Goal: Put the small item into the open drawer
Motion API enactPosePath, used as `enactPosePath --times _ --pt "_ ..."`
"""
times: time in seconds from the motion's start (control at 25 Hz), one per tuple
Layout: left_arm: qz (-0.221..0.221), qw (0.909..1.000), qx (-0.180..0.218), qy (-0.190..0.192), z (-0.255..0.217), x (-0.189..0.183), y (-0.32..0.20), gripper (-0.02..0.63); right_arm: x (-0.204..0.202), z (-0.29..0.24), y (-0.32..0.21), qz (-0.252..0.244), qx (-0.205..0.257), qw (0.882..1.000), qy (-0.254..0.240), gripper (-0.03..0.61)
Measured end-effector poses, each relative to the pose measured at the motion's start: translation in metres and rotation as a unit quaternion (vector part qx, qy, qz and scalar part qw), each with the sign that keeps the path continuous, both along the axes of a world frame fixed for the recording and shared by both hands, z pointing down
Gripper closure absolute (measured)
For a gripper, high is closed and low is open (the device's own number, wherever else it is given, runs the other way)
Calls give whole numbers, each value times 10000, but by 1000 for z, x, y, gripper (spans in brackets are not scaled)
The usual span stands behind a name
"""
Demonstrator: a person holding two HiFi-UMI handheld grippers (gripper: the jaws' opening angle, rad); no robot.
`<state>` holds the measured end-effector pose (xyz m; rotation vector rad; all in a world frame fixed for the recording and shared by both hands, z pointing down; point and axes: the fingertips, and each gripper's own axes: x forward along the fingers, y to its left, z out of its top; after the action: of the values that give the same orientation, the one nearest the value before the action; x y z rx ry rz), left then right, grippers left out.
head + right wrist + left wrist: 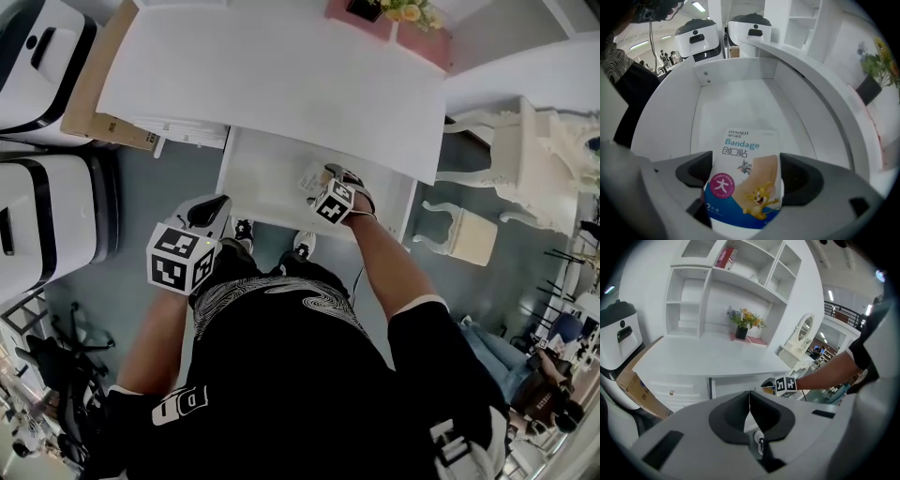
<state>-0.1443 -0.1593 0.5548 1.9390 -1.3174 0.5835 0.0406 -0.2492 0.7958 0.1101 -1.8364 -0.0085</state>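
Head view looked down on you standing at a white desk [272, 75] with its drawer [258, 183] open toward you. Your right gripper [328, 181] was over the right part of the drawer, its jaws clamped on a packet [745, 183] printed "Bandage" with cartoon figures. The packet sat inside the drawer's walls, above its bare white bottom; whether it touched the bottom could not be told. Your left gripper [749, 402] was held near your waist, just outside the drawer's front left corner, its jaws pressed together with nothing between them.

The desk top was plain white, with a pot of yellow flowers [405, 11] at its far edge. Open white shelves [731, 291] rose behind the desk. The floor [169, 178] was grey. Two white machines [47, 206] with black trim stood to your left, and a cardboard box [94, 84] leaned beside the desk. To your right stood an ornate white dressing table [548, 150] and a small stool [461, 232].
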Motion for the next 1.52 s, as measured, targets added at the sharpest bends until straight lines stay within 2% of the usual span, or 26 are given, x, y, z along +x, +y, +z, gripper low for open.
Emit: enactPosePath --times 0.4,0.56,0.88,1.08,1.2,1.32,1.36,1.44,1.52 --pt "-199 9998 19 -16 -6 2 6 598 -4 14 5 -414 -60 9990 135 133" --pt "-273 9996 -1 -50 -4 4 9 598 0 21 1 -432 -12 9988 229 133" --pt "-223 9996 175 -91 -17 18 3 598 -1 3 1 -414 39 9991 39 133" --pt "-81 9994 333 -96 -27 38 -7 598 -2 -34 1 -211 280 9986 -398 133" --pt "19 9988 487 -24 -37 56 -16 598 -4 -75 0 258 346 9941 -995 133" --pt "155 9978 643 1 -45 77 -24 598 2 -117 -2 732 386 9844 -1553 137" --pt "194 9975 683 0 -48 83 -25 598 5 -130 -2 877 403 9804 -1718 154" --pt "251 9969 744 1 -52 95 -28 598 13 -156 -2 1125 495 9716 -2020 259" --pt "280 9965 792 6 -57 106 -30 598 22 -177 -1 1320 572 9635 -2259 308"
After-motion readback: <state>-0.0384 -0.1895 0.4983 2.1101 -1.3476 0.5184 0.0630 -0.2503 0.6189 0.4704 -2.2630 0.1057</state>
